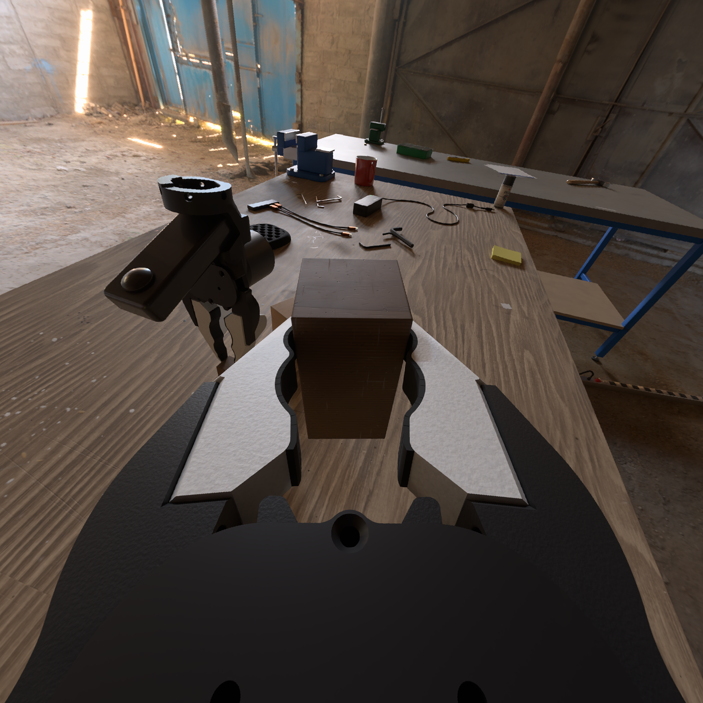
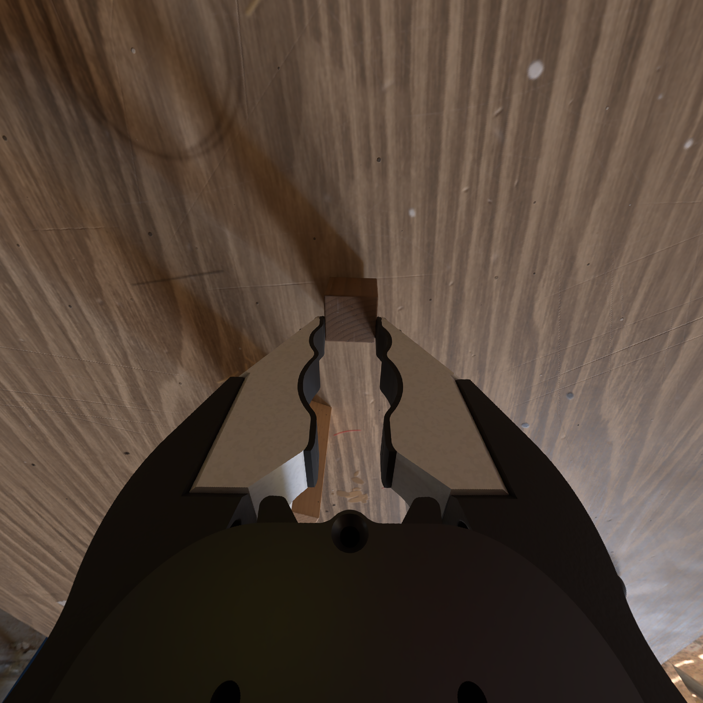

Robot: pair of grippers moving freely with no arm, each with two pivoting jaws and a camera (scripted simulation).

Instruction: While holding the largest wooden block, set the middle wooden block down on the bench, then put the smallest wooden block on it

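My left gripper [image 1: 350, 336] is shut on the largest wooden block [image 1: 350, 304], dark brown, and holds it upright above the bench [image 1: 475, 304]. My right gripper [image 2: 350, 323] points down at the bench [image 2: 532, 266] and is shut on the smallest wooden block [image 2: 349, 317], pale, at its fingertips. The middle wooden block [image 2: 319, 456], light tan, lies on the bench beneath the right gripper's left finger, partly hidden. In the left wrist view the right gripper [image 1: 228, 350] is left of the dark block, and a tan block corner [image 1: 280, 312] shows behind.
Farther along the bench are a blue vise [image 1: 310, 158], a red mug [image 1: 365, 170], a black adapter with cable [image 1: 367, 205], hex keys [image 1: 374, 245] and a yellow sponge [image 1: 506, 255]. A second bench [image 1: 551, 186] stands behind. The bench edge runs along the right.
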